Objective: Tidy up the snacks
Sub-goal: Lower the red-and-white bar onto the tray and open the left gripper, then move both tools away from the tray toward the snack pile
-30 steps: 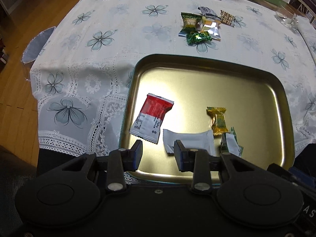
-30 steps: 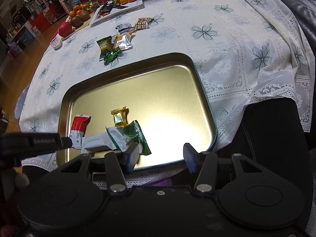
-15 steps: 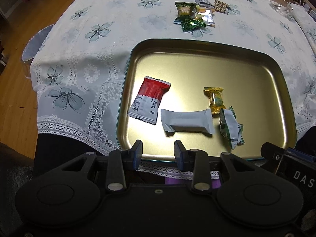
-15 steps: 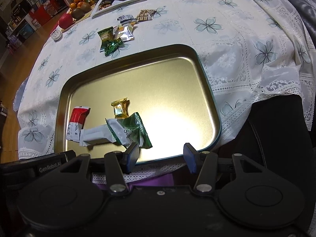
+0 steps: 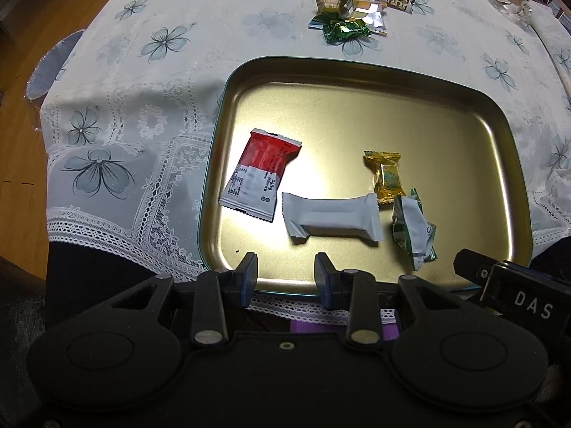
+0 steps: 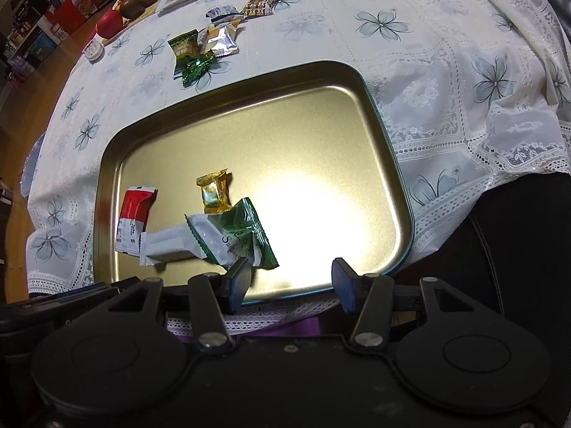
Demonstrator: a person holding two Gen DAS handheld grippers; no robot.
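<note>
Since a second ago both views have drawn back toward the near rim of the shallow gold-coloured metal tray (image 5: 506, 149), so the white oblong snack packet (image 5: 332, 219), then half hidden behind the left fingers, now lies wholly in sight. At the bottom of the left wrist view the left gripper (image 5: 285, 273) hangs over the tray's near edge, its fingers (image 5: 248, 274) spread with nothing between them. In the right wrist view the right gripper (image 6: 291, 280) is likewise spread and holds nothing, its left finger just in front of the crumpled green-and-white wrapper (image 6: 237, 237). Inside the tray, left to right in the left view, lie a red-and-white flat packet (image 5: 260, 174), the white packet, a gold-wrapped sweet (image 5: 385, 178) and the green wrapper. Beyond the tray, at upper centre, a small heap of green, silver and patterned snacks (image 5: 351, 10) rests on the bench's white flowered lace cloth (image 5: 150, 82).
</note>
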